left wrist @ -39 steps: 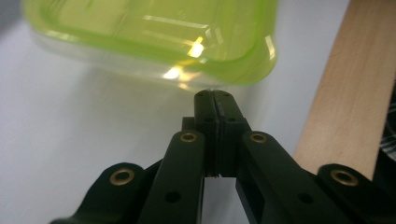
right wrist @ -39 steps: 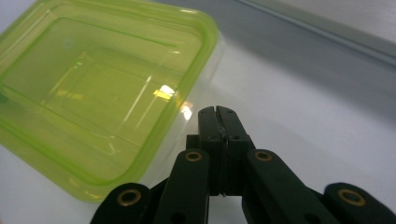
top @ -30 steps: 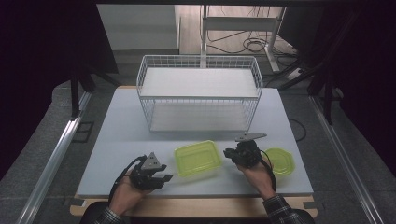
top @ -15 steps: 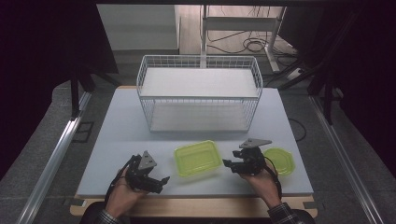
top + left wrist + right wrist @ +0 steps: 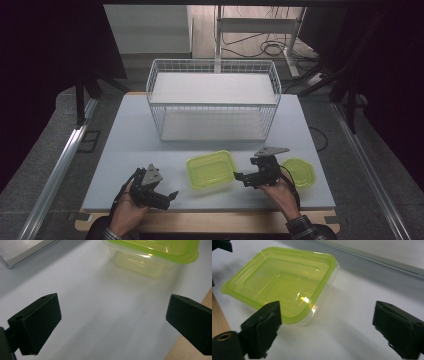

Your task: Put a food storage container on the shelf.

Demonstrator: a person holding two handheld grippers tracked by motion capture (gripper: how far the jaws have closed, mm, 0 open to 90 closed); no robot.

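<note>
The right gripper (image 5: 241, 178) has its jaws spread wide with nothing between them but bare table; in the right gripper view the green container (image 5: 284, 285) lies just ahead of the left-hand jaw, its near corner close to that jaw's tip but not touching it, and the other jaw stands well clear of it over the white tabletop (image 5: 352, 322). The left gripper (image 5: 170, 196) is likewise wide apart and empty; in the left gripper view the container (image 5: 152, 255) sits farther off, ahead of the gap and toward the right-hand jaw, apart from both. Seen from the high view, the green container (image 5: 211, 169) rests open side up on the table (image 5: 125, 145), the right gripper just beside its right edge and the left gripper near its front left corner, a little off. A green lid (image 5: 299, 172) lies flat to the container's right, beyond the right gripper. Behind the container stands a white wire basket (image 5: 214, 102), well apart from it.
</note>
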